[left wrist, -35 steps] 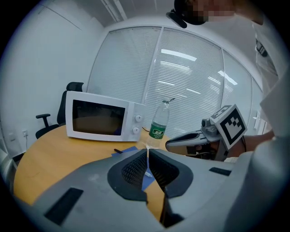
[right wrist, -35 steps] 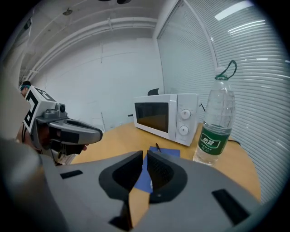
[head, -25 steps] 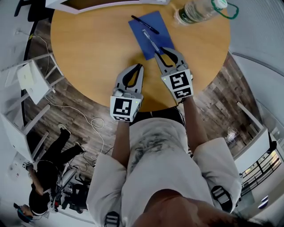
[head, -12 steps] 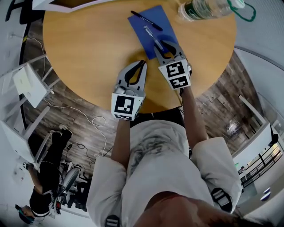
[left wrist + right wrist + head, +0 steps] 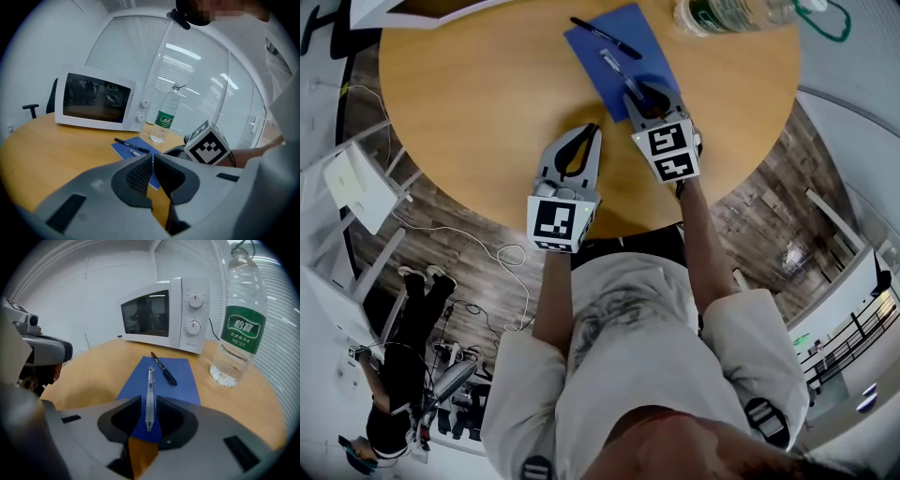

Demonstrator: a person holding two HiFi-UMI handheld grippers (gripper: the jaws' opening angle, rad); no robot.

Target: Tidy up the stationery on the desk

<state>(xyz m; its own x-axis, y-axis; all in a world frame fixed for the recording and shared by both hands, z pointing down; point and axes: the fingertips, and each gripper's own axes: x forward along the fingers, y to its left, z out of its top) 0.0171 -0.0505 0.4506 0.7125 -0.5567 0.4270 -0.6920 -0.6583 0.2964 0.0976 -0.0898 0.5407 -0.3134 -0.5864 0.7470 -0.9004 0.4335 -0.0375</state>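
A blue notebook (image 5: 614, 47) lies on the round wooden desk (image 5: 487, 103). On it rest a black pen (image 5: 605, 37) and a clear pen (image 5: 619, 73). My right gripper (image 5: 652, 94) hangs low over the notebook's near end. In the right gripper view its jaws (image 5: 149, 404) have just been opening; the clear pen (image 5: 150, 380) lies lengthwise with its near end between them, and the pads stand off it. The black pen (image 5: 164, 369) is farther back. My left gripper (image 5: 592, 131) hovers beside it to the left, shut and empty (image 5: 153, 161).
A water bottle (image 5: 239, 329) stands right of the notebook (image 5: 180, 373). A white microwave (image 5: 164, 315) sits at the desk's far side. Bare wood stretches left of the notebook. A chair (image 5: 33, 110) stands beyond the desk's left edge.
Both grippers have sunk toward the desk. The right one came down over the notebook's near end, so the clear pen's tip now lies between its jaws.
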